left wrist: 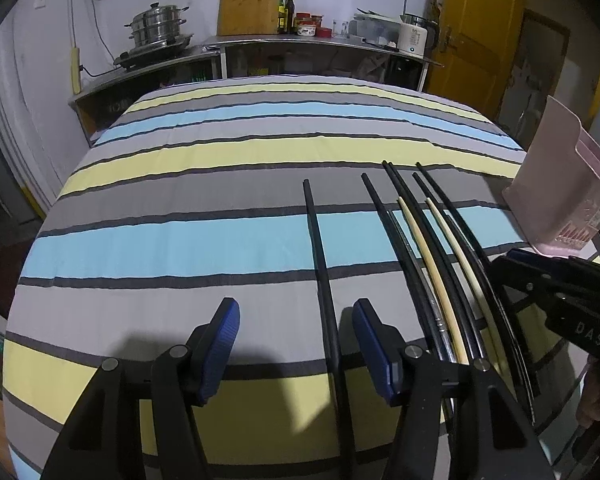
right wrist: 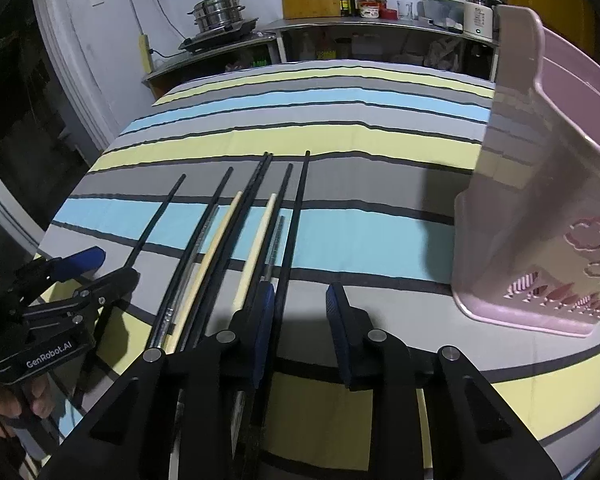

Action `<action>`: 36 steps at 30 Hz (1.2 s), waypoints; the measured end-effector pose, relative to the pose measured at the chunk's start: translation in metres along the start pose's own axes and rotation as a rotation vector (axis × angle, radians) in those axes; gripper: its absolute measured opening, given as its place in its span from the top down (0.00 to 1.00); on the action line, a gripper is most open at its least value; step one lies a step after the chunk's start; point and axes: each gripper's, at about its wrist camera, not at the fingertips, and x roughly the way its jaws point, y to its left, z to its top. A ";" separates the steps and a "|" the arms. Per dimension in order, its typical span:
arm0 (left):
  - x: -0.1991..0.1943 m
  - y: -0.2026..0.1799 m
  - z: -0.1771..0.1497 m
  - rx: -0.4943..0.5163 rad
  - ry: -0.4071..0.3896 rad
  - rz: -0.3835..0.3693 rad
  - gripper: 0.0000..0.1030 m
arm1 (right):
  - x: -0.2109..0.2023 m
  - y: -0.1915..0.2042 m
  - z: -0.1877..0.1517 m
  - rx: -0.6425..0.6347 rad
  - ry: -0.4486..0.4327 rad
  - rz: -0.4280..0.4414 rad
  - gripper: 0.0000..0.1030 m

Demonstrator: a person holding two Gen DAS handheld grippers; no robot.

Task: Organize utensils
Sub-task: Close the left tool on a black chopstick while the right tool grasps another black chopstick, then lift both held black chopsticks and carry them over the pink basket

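The chopsticks lie side by side on the striped cloth (left wrist: pixel 228 240), all pointing away from the person, which suits a sort: each can be taken singly by its near end. Most are bunched together, black ones with two pale chopsticks (right wrist: pixel 260 236) and a thin metal one among them, while a lone black chopstick (left wrist: pixel 320 260) lies apart on the left of the row. The left gripper (left wrist: pixel 296 348) hangs low over that lone stick with its jaws roughly half open; the stick runs between the blue pads, close by the right-hand one, but nothing looks pinched, so it holds nothing. The right gripper (right wrist: pixel 300 328) straddles the rightmost black chopstick (right wrist: pixel 296 220) of the bunch, jaws partly open, the stick hard against the left pad and clear of the right, so I judge it not yet gripped (the contact is hard to tell from this angle). Each gripper takes the outer stick on its own side, probably to avoid crossing paths. The pink utensil holder (right wrist: pixel 540 184) stands upright on the cloth to the right of the row, near the right gripper, a likely destination.
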 end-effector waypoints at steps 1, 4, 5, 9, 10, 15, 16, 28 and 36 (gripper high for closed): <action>0.000 0.001 0.001 -0.002 0.001 0.001 0.43 | -0.001 0.000 0.000 -0.001 0.000 -0.010 0.76; 0.004 0.001 0.005 -0.003 0.007 0.012 0.43 | 0.000 0.000 0.003 0.001 0.011 -0.014 0.76; 0.005 -0.001 0.007 0.003 0.009 0.017 0.43 | 0.001 0.001 0.004 -0.004 0.012 -0.015 0.76; 0.012 -0.002 0.016 0.013 0.023 0.028 0.42 | 0.009 0.007 0.013 -0.026 0.025 -0.030 0.76; 0.013 -0.003 0.018 0.014 0.027 0.030 0.42 | 0.012 0.009 0.016 -0.032 0.029 -0.037 0.76; 0.020 -0.005 0.029 0.027 0.044 0.037 0.50 | 0.023 0.011 0.029 -0.032 0.043 -0.046 0.77; 0.021 -0.006 0.031 0.030 0.043 0.039 0.57 | 0.025 0.012 0.031 -0.033 0.044 -0.049 0.77; 0.017 -0.002 0.043 -0.005 0.053 -0.026 0.95 | 0.019 0.009 0.051 -0.003 0.048 0.003 0.93; -0.034 0.001 0.051 -0.027 -0.035 -0.099 0.95 | -0.027 0.010 0.053 0.008 -0.030 0.053 0.94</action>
